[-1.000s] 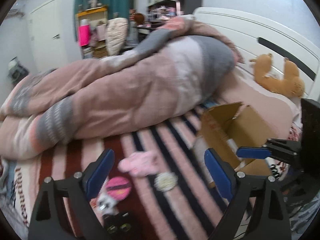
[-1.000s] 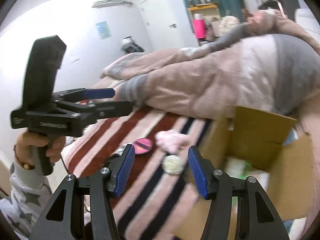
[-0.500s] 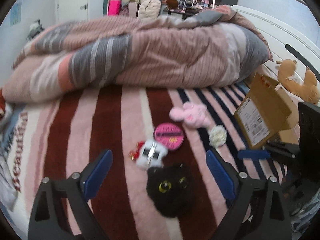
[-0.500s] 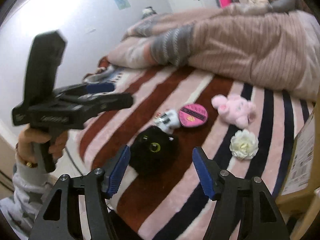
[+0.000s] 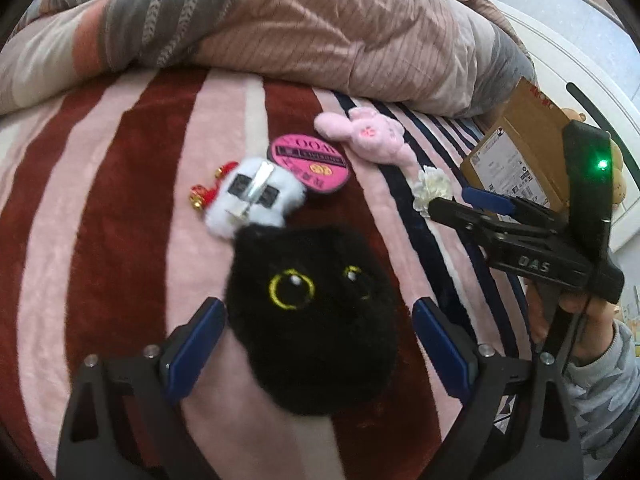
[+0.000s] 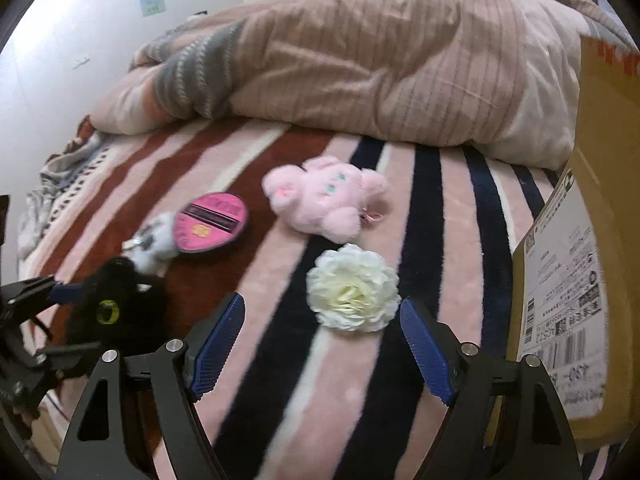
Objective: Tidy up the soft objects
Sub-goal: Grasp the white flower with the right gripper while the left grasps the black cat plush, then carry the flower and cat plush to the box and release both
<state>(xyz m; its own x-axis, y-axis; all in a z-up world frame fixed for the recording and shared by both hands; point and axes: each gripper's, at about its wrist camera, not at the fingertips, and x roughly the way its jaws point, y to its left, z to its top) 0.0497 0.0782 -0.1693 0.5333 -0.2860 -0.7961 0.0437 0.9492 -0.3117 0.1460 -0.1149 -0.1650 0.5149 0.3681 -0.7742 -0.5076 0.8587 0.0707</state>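
Cat plush (image 5: 312,312), black and fluffy, lies on the striped bed (image 5: 100,208) between the spread jaws of the left tool (image 5: 316,344), pads clear of its fur. It looks light and squashy; a pinch across its round body should hold. At its 12 o'clock sit a white plush (image 5: 252,200) and pink disc (image 5: 308,158). The right tool (image 6: 320,348), jaws just opening with nothing between them, hovers by the flower (image 6: 352,288), a soft thing best taken across its petals; the box (image 6: 600,240) stands at its 3 o'clock.

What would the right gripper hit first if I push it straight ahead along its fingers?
Most likely the cream fabric flower: it lies just beyond the open right gripper, roughly centred between the fingertips. Depth is uncertain; the striped blanket under it may come first.
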